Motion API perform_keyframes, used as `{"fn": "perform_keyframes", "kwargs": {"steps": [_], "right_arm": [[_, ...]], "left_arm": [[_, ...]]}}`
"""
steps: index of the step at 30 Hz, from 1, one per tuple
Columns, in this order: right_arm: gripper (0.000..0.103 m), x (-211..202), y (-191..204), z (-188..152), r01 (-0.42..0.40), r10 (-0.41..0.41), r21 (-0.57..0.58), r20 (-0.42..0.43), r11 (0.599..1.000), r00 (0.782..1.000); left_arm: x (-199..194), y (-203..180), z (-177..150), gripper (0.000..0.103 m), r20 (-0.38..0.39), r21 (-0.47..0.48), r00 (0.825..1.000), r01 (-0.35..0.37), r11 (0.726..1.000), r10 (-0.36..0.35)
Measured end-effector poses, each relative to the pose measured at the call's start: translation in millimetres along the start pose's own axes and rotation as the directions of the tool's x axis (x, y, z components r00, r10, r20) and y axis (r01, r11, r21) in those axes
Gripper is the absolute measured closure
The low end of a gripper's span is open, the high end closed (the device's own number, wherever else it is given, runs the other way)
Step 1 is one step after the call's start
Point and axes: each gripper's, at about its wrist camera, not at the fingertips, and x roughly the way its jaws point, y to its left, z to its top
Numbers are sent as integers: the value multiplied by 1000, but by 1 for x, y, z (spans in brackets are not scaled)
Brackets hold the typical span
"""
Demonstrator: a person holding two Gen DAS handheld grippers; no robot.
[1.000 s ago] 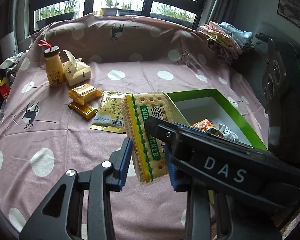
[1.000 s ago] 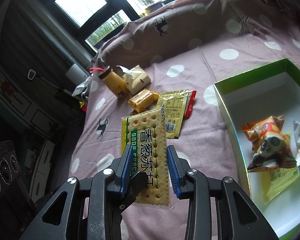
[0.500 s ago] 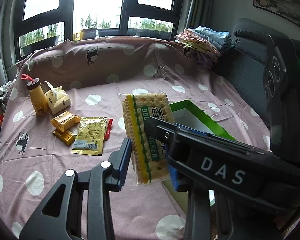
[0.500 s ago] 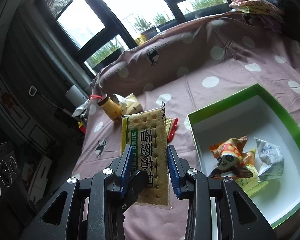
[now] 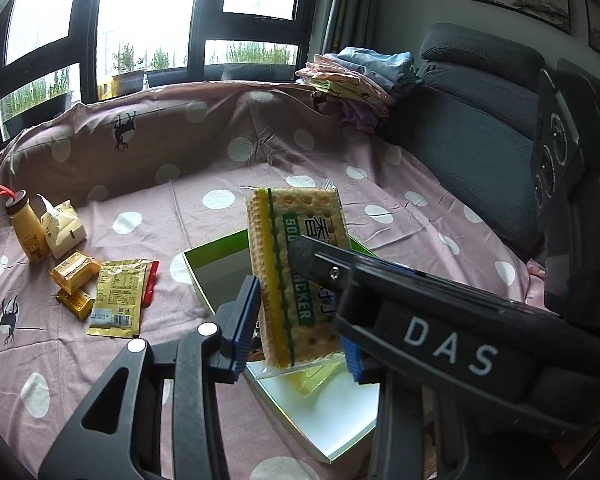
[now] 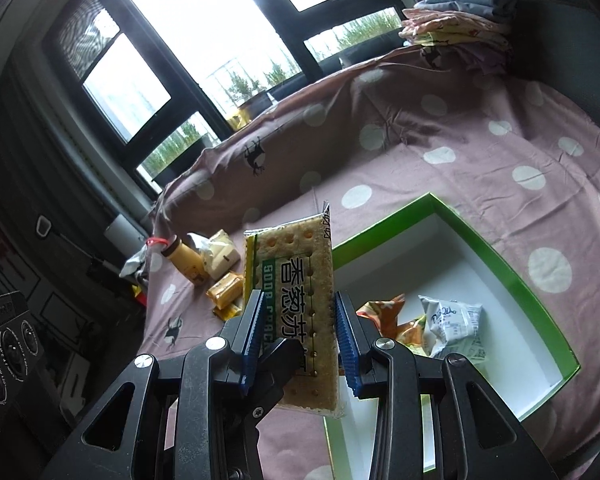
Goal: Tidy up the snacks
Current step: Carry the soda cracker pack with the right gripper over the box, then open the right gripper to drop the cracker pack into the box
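box [image 5: 204,276] floor behind crackers [image 5: 296,280], panda packet [image 6: 384,312] half-hidden

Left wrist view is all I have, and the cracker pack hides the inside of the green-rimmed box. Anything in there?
Observer: Yes. The right wrist view shows a crinkled orange snack bag lying in the green-rimmed white cardboard box.
Operator: Only that?
Observer: No. A white foil packet with blue print lies just right of it, close against it.
Operator: How is the right gripper holding the pack?
Observer: The right gripper has both blue pads pressed on the long edges of the clear-wrapped soda cracker pack, which stands nearly upright.
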Motion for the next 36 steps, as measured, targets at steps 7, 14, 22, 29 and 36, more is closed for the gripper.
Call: {"fn": "perform_keyframes", "kwargs": {"steps": [7, 14, 22, 29, 36], "right_arm": [[65, 1, -21, 2, 75, -75, 25, -28, 997, 997], [65, 6, -44, 4, 162, -159, 56, -66, 985, 985], [65, 22, -61, 1, 258, -249, 57, -138, 964, 959], [65, 35, -74, -1, 295, -280, 54, -192, 954, 941], [65, 42, -82, -3, 338, -319, 52, -227, 940, 920]], "left_arm": [[25, -9, -2, 67, -54, -21, 996, 65, 998, -66], [51, -18, -5, 67, -127, -55, 982, 133, 990, -139], [85, -14, -13, 66, -237, -137, 942, 210, 968, -238], [105, -13, -20, 67, -295, -197, 915, 222, 955, -273], [121, -12, -26, 67, -341, -243, 886, 240, 940, -314]]}}
